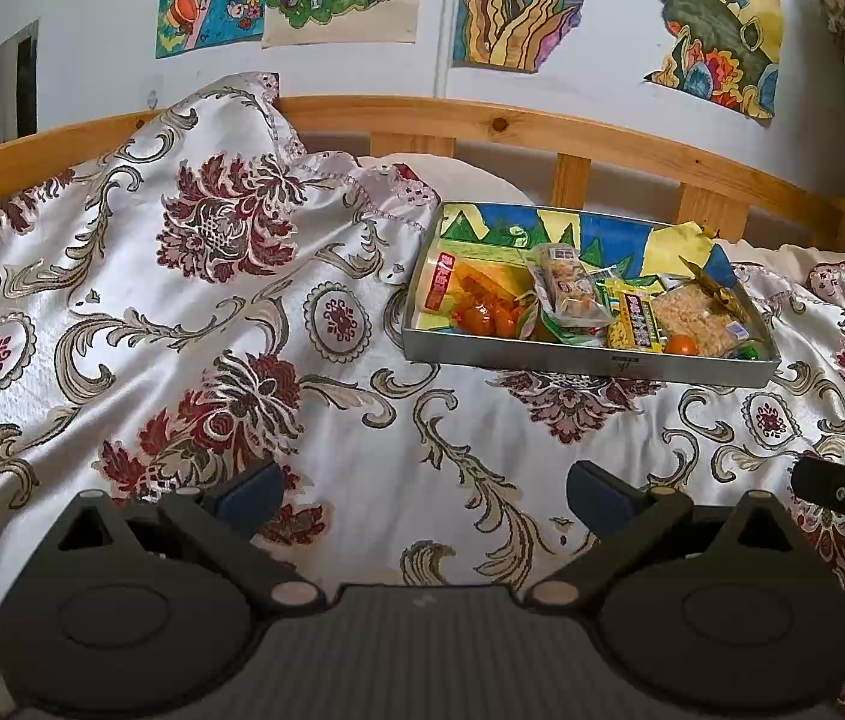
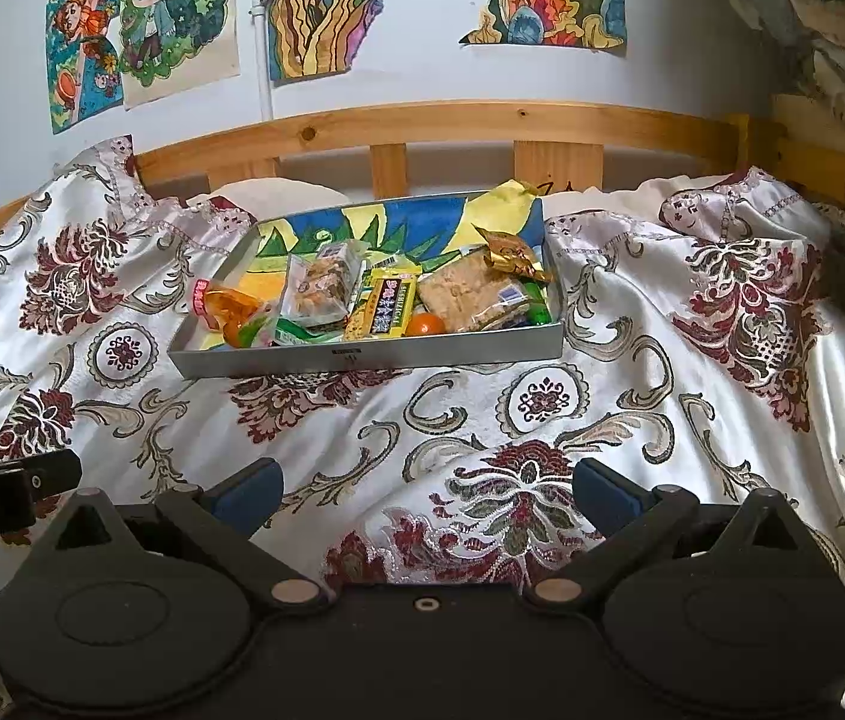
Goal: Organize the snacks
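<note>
We're over the bedspread (image 1: 332,432), which fills the lower and middle frame in both views; no loose snacks visible on it. Probably why both tools hang back: likely little left to collect.

One tray (image 2: 362,357), centre of the right view and centre-right of the left. It sits flat on the cloth near the headboard (image 2: 482,120), so it serves as the bin.

Two grippers. Left gripper (image 1: 422,495), bottom centre, jaws spread wide, nothing between. Right gripper (image 2: 428,489), bottom centre, same: wide apart, empty.

Snacks, all in the tray, overlapping:
- cracker pack (image 2: 470,294): 1
- biscuit pack (image 2: 320,288): 1
- yellow bar (image 2: 383,309): 1
- orange bag (image 2: 227,306): 1
- gold wrapper (image 2: 509,255): 1
- orange ball (image 2: 425,324): 1
- green wrappers partly hidden, count unclear.
</note>
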